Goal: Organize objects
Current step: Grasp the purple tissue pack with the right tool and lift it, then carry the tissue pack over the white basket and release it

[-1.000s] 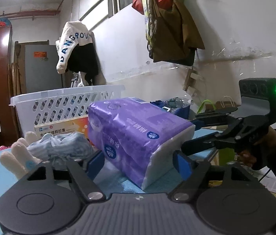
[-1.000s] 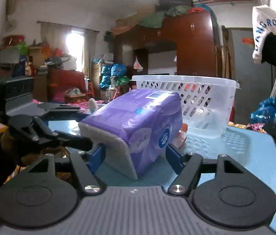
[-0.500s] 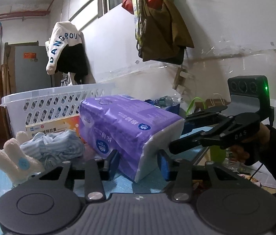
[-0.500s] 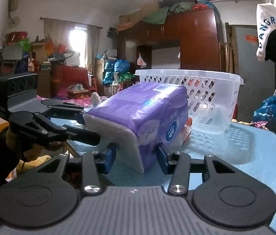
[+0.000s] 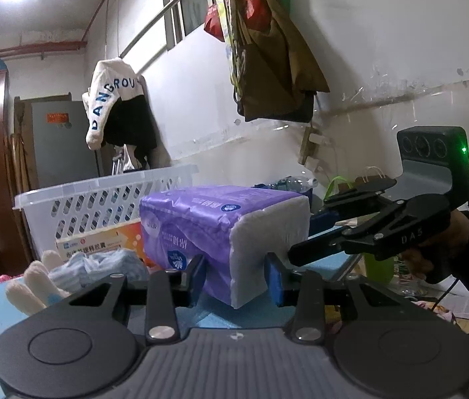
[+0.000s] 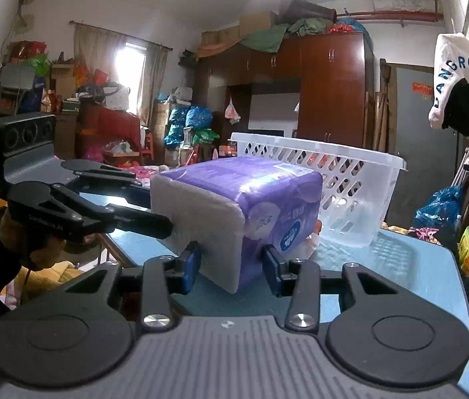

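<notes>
A purple tissue pack (image 5: 207,219) (image 6: 251,183) lies on the blue table (image 6: 400,266), held from two opposite ends. My left gripper (image 5: 234,276) has its blue pads against one lower corner, jaws still closing on the soft wrap. At the other end, my right gripper (image 6: 231,262) squeezes the opposite corner the same way, its jaws closing too. Each view shows the other tool beside the pack: the right gripper (image 5: 310,229) and the left gripper (image 6: 154,206), each in a dark-sleeved hand.
A white slotted basket (image 5: 101,199) (image 6: 350,173) stands just behind the pack. An orange-and-white box (image 5: 101,241), a striped cloth (image 5: 101,266) and a white fluffy glove (image 5: 31,282) lie beside it. Bags hang on the wall; clutter surrounds the table.
Both grippers' jaws have narrowed from wide apart to pressing on the pack's corners. The pack has tipped a little and sits closer in both views.
</notes>
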A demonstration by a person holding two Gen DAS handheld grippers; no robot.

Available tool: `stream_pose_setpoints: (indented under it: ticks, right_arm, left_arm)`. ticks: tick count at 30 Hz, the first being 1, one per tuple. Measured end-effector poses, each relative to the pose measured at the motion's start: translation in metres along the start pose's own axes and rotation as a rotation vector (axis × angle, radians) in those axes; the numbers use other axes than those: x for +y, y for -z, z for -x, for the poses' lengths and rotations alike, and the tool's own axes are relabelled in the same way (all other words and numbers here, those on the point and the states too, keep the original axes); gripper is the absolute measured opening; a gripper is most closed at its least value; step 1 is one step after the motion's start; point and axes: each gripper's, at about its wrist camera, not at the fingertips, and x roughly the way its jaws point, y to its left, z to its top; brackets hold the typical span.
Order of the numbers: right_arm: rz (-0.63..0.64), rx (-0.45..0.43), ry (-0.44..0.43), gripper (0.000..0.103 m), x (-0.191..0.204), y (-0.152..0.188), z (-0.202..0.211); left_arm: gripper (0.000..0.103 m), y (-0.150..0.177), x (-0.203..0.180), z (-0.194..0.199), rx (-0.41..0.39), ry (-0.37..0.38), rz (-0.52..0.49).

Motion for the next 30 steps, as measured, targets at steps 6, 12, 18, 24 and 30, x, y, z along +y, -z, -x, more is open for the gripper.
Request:
stream_pose_setpoints:
  ticks: [6,12,18,24,30]
  right_arm:
    - [0.018,-0.028,0.025,0.044,0.005,-0.005,0.003]
    - [0.023,-0.056,0.029,0.043,0.007,-0.010,0.005]
    - [0.032,-0.086,0.035,0.043,0.008,-0.020,0.006]
    - [0.098,-0.134,0.060,0.043,0.007,-0.054,0.009]
    - [0.159,-0.168,0.093,0.043,-0.007,-0.101,-0.006]
  left_arm:
    - [0.043,-0.004,-0.004,0.005,-0.025,-0.027,-0.017]
    - [0.043,-0.007,-0.004,0.011,-0.054,-0.029,-0.012]
    - [0.043,-0.014,-0.005,0.015,-0.087,-0.039,-0.033]
    - [0.043,-0.046,-0.001,0.019,-0.147,-0.066,-0.085]
    - [0.043,-0.094,0.017,0.011,-0.181,-0.100,-0.164]
